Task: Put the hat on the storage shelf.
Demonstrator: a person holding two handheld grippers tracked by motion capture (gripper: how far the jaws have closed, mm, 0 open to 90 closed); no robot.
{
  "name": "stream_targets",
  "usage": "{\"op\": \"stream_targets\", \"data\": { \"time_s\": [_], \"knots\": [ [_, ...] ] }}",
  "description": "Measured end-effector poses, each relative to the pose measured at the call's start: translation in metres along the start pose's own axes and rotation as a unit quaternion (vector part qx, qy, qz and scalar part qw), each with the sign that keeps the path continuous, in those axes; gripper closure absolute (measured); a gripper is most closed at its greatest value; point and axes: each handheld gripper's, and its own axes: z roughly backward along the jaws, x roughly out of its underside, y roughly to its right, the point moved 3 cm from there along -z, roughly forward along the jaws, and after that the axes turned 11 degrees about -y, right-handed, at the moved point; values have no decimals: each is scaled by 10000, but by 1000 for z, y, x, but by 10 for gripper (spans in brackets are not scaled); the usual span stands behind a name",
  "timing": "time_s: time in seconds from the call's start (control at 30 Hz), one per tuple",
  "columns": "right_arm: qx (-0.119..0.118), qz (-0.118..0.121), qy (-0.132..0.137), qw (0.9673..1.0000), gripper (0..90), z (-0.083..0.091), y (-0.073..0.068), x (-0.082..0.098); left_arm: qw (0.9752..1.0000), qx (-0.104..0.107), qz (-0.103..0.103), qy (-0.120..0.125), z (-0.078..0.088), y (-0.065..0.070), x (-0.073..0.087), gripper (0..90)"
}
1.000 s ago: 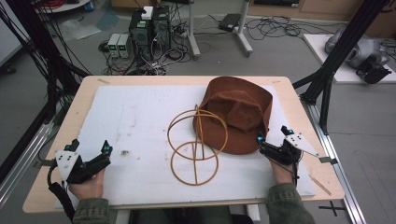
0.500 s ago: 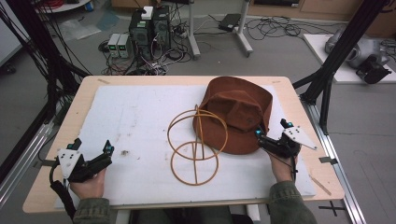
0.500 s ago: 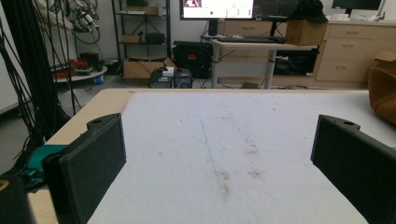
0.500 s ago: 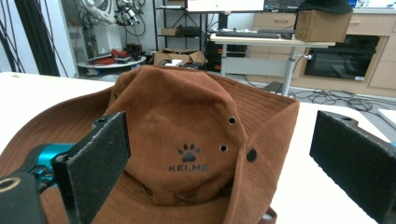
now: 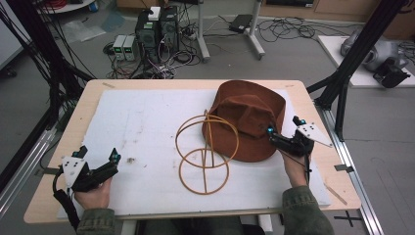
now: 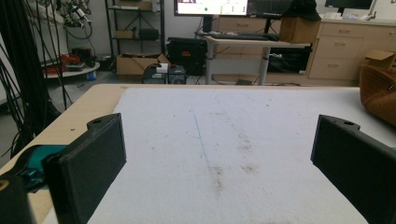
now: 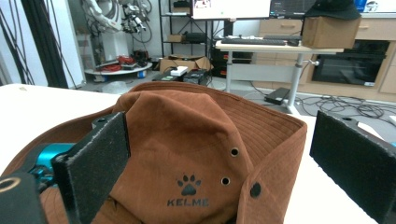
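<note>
A brown bucket hat [image 5: 249, 117] lies on the white mat [image 5: 142, 122], its brim leaning on a yellow wire hat stand [image 5: 205, 152] that lies tipped over mid-table. My right gripper [image 5: 283, 126] is open at the hat's right brim, one jaw over the brim and one outside it. In the right gripper view the hat [image 7: 187, 140], with a paw logo, sits between the open jaws of that gripper [image 7: 219, 158]. My left gripper [image 5: 99, 152] rests open at the front left, far from the hat. The left gripper view has its gripper [image 6: 217, 154] over bare mat, the hat [image 6: 379, 91] at the right edge.
The mat covers most of a wooden table [image 5: 88, 93]. Black frame posts [image 5: 342, 83] stand at both sides of it. Computers and cables [image 5: 151, 34] sit on the floor beyond the far edge.
My right gripper has moved forward and left, up to the hat's brim. The left gripper has barely shifted.
</note>
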Motion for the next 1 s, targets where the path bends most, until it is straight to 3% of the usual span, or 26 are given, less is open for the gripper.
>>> {"op": "stream_targets", "data": {
  "time_s": [0.17,0.23,0.5,0.63,1.0],
  "knots": [
    [-216,-199,-141,9995,41,-10,9,-5,10000,-40,3,23,3,-3,0,36],
    [-280,-224,-183,9992,40,-15,11,-9,10000,33,39,27,4,-4,1,36],
    [-550,-95,-281,9980,41,-34,13,-19,9999,45,109,-11,4,-6,3,36],
    [-557,-215,-432,9973,41,-44,18,-21,9999,120,78,4,5,-5,2,36],
    [-406,110,-759,9962,39,-64,28,-23,9998,148,105,26,5,-5,1,36]
  ]
}}
